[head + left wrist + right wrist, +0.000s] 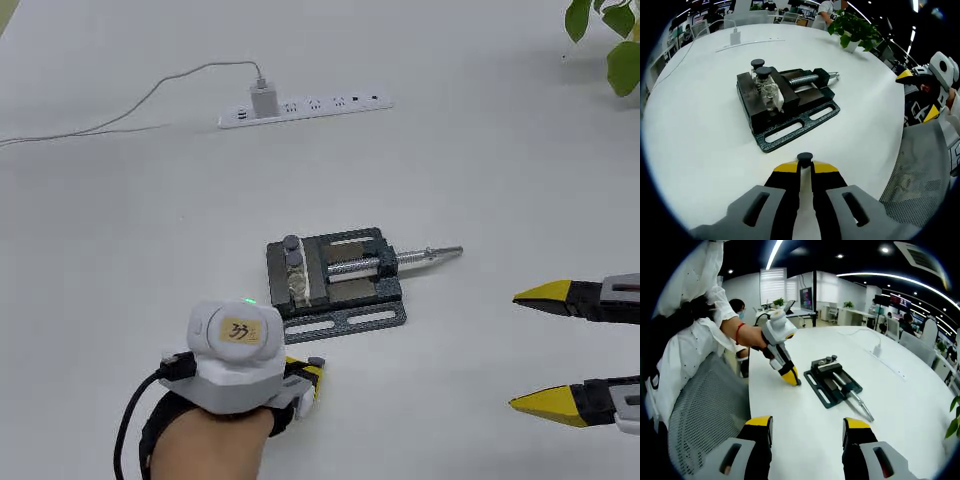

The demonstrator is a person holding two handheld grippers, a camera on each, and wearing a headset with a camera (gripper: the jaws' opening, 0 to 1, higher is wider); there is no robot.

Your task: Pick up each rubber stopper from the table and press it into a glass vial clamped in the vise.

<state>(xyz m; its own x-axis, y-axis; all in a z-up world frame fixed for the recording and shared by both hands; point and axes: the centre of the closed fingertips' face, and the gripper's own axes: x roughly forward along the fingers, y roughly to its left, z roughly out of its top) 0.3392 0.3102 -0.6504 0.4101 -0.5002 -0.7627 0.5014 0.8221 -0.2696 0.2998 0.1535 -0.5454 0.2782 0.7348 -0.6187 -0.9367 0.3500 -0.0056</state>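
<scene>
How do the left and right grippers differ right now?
The left gripper is shut on a black rubber stopper; the right gripper is open and holds nothing. The left gripper sits close to the vise; the right gripper is farther off, on its screw-handle side. Both have yellow-tipped jaws.

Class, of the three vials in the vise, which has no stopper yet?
The end vial nearest the left gripper: its mouth is open, the other two carry dark stoppers.

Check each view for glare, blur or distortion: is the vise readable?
Head view: even light, soft shadows, vise sharp on the bright table. Left gripper view: fisheye bends the table edge; vials crisp. Right gripper view: ceiling strip lights flare; vise small, clear.
</scene>
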